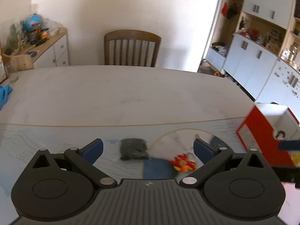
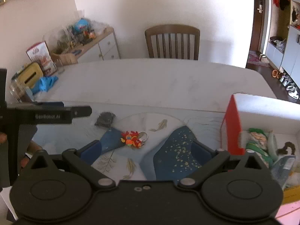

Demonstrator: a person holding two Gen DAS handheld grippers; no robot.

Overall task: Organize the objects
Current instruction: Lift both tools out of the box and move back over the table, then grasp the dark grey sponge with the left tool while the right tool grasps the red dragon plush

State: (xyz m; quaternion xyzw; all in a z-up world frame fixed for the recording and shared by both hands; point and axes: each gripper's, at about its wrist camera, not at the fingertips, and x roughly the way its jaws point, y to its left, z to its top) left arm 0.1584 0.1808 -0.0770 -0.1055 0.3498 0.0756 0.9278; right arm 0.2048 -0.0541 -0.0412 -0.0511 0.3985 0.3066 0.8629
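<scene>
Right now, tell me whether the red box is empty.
Not empty. The open-topped red box holds a green packet and other small items beside it.

On the table before me a mat lay along the near edge. On it a keychain charm sat left of centre, with a small pouch behind and left of it. A box stood at the mat's right end, packets inside. A chair stood behind the table, a sideboard off to the left.

A wooden chair stands against the pale wall, white cabinets beside.
</scene>
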